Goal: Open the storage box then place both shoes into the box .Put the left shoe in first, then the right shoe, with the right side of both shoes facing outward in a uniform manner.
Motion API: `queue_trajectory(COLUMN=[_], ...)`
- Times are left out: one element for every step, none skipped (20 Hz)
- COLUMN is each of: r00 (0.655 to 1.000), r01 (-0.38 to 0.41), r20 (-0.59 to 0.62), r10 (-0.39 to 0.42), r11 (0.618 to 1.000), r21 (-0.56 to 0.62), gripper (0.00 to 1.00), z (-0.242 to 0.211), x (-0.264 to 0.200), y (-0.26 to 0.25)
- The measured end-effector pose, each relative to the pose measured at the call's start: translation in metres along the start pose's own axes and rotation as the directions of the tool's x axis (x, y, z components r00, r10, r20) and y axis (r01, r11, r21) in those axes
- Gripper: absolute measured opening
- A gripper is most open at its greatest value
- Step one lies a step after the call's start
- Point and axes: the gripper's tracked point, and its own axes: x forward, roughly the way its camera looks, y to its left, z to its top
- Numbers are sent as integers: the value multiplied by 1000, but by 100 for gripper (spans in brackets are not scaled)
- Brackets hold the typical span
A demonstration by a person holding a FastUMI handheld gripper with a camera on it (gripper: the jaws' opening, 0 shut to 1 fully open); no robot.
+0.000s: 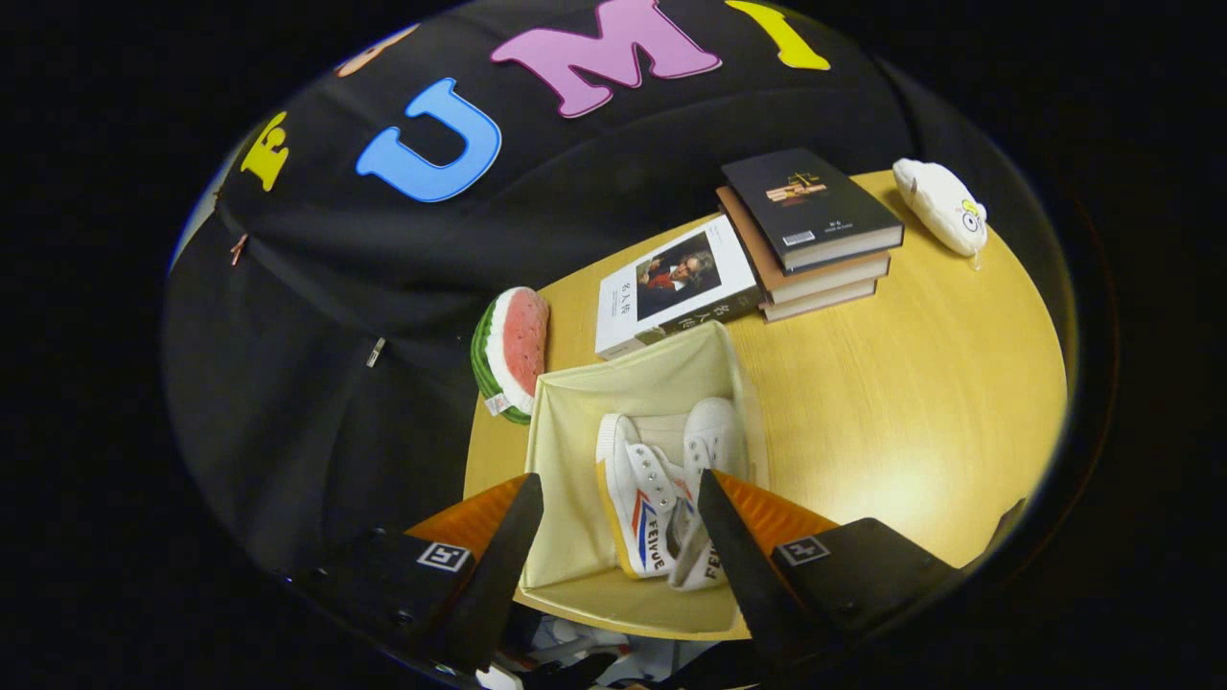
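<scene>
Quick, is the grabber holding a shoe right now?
Gripper: open, holding nothing, its fingers spread above the two shoes in the storage box.

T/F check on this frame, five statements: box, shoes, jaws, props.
1. Both shoes lie inside the open storage box. True.
2. The gripper is clamped on a shoe. False: the jaws stand apart above the box, holding nothing.
3. The watermelon slice toy sits in the box. False: it rests on the table beside the box.
4. A stack of books lies beyond the box. True.
5. The box lid is shut. False: it is open.
</scene>
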Motion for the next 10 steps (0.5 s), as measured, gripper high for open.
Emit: queue_trajectory(r00=[1000, 998, 995, 990, 983, 973, 961, 946, 929, 909], r01=[9, 11, 12, 13, 20, 30, 46, 64, 83, 104], r20=[28, 60, 97, 139, 184, 230, 276, 323, 369, 416], r10=[-8, -7, -3, 3, 6, 8, 8, 6, 4, 3], r11=[999, 998, 996, 993, 990, 986, 982, 977, 972, 967], r21=[-37, -66, -92, -117, -140, -163, -186, -205, -221, -232], gripper=[99, 99, 99, 99, 99, 99, 99, 99, 99, 99], z=[5, 10, 17, 24, 33, 43, 53, 63, 74, 84], x=[-7, -14, -24, -35, -48, -61, -74, -88, -104, -119], y=[-2, -1, 0, 1, 2, 1, -1, -2, -4, -5])
